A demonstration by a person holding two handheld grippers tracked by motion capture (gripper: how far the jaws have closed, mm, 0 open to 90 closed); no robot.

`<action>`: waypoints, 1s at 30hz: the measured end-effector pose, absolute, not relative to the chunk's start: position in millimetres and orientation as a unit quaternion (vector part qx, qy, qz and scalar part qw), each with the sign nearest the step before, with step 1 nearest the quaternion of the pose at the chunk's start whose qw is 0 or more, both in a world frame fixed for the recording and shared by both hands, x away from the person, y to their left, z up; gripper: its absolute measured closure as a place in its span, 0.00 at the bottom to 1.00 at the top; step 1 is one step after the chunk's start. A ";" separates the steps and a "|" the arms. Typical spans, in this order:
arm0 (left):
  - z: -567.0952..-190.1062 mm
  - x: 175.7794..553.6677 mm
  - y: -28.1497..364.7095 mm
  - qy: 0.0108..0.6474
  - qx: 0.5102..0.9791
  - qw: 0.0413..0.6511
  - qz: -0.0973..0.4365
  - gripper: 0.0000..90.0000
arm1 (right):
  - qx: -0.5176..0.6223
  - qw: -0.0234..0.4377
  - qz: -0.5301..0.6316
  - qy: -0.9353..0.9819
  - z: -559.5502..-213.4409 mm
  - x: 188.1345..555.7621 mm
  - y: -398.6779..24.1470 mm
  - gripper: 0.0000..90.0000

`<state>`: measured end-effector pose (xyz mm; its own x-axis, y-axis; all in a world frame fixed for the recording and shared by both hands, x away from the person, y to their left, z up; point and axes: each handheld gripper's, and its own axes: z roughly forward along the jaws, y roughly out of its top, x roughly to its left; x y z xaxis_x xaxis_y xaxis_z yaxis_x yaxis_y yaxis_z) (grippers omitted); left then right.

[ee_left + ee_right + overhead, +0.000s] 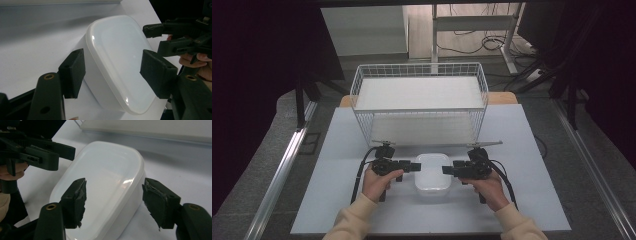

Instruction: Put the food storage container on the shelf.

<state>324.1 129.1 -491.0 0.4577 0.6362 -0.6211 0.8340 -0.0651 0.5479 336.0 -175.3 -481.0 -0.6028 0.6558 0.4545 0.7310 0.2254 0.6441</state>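
- A pale grey-white table top (362, 210) fills the middle, lying on a wooden board whose corners (508, 97) peek out at the far side
- A white wire basket-shelf (362, 85) stands at the far edge of the table
- Grey carpet floor (272, 150) lies around it, with metal rails (282, 170) running along both sides
- Black curtains (257, 60) close off left and right (very dark, little detail)
- Beyond, a white desk frame (434, 30) stands over a wooden floor strewn with loose cables (492, 42)
- Light is soft and even
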 end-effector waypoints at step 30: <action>-497.3 311.1 125.3 0.528 0.702 0.461 -0.126 0.75 | -0.501 0.119 -0.458 -0.725 -492.2 331.1 -190.6 0.77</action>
<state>311.1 125.3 -497.3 0.4115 0.6248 -0.6635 0.8571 -0.0177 0.5149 331.1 -190.6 -492.2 -0.4688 0.6171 0.6320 0.8358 0.0784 0.5434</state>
